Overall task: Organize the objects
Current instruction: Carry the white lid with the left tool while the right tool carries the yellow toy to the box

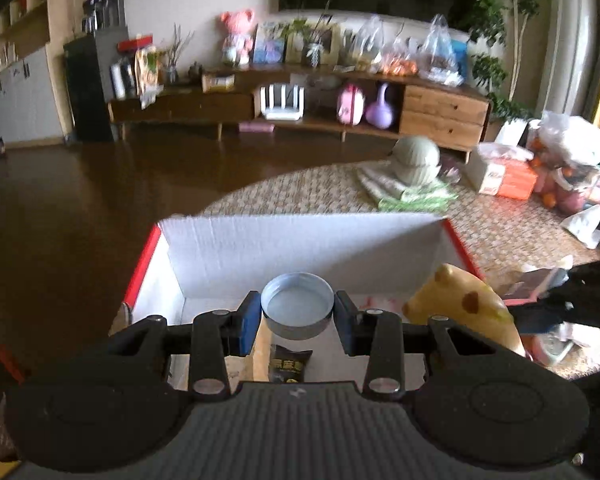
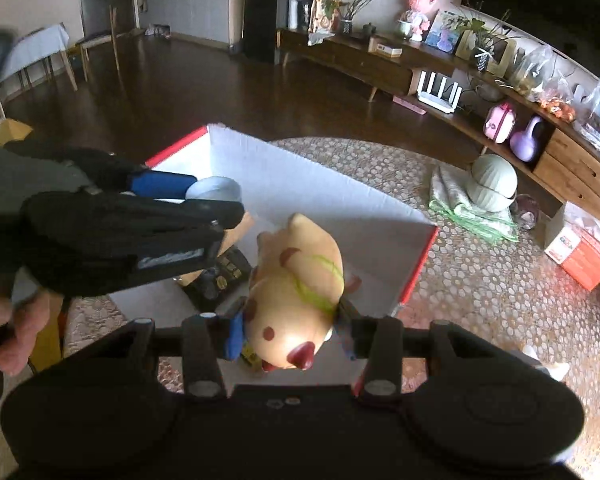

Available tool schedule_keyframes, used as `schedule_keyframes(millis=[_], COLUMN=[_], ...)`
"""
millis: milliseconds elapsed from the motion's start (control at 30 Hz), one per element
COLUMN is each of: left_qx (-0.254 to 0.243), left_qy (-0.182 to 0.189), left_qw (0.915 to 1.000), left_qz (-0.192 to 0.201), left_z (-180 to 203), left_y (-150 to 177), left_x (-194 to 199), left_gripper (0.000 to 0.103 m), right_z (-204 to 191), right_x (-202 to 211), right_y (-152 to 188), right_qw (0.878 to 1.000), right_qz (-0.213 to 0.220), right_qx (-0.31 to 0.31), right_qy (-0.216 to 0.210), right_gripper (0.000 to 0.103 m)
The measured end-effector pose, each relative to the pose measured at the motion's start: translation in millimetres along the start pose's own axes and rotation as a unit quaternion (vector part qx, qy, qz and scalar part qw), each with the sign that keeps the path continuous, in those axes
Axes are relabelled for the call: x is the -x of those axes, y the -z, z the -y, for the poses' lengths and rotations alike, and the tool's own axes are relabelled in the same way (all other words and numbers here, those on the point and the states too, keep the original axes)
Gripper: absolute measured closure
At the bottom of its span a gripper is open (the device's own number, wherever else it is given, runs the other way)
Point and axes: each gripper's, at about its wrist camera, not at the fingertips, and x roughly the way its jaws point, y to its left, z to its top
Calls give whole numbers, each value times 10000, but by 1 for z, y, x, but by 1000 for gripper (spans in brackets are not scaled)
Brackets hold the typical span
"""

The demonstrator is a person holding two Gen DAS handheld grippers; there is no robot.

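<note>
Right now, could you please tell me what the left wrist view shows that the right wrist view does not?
Only the left wrist view shows the open inside of the round lid held in the left gripper. Only the right wrist view shows a hand, a cloth-covered table, and the right gripper shut on the spotted toy. Both show the white box with red edges, with lid and toy above it.

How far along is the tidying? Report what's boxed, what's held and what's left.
Done: a dark packet already lies in the white box.
In hand: the left gripper is shut on a round metal lid and the right gripper on a yellow spotted toy, both over the box, not yet released.
Left: dropping both in; the green cloth and orange carton sit out on the mat.
</note>
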Motion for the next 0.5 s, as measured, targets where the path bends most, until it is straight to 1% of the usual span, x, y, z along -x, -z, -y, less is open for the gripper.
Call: schedule_keyframes(millis=[167, 333, 500], left_qx=[92, -67, -31], left_qy=[31, 92, 179], left_qw=[9996, 9982, 9936], left_qz=[-269, -596, -1112], left_z=[-4, 1, 2], left_y=[-8, -10, -9], left_x=[-34, -61, -88], left_gripper=[65, 65, 65], right_z=[-4, -8, -10], right_x=[-29, -52, -66], right_y=[-3, -2, 1], right_qw=[9996, 9984, 9976], right_qz=[-261, -536, -673], right_qx=[64, 119, 137], right_qy=[36, 130, 121], right_gripper=[59, 59, 58])
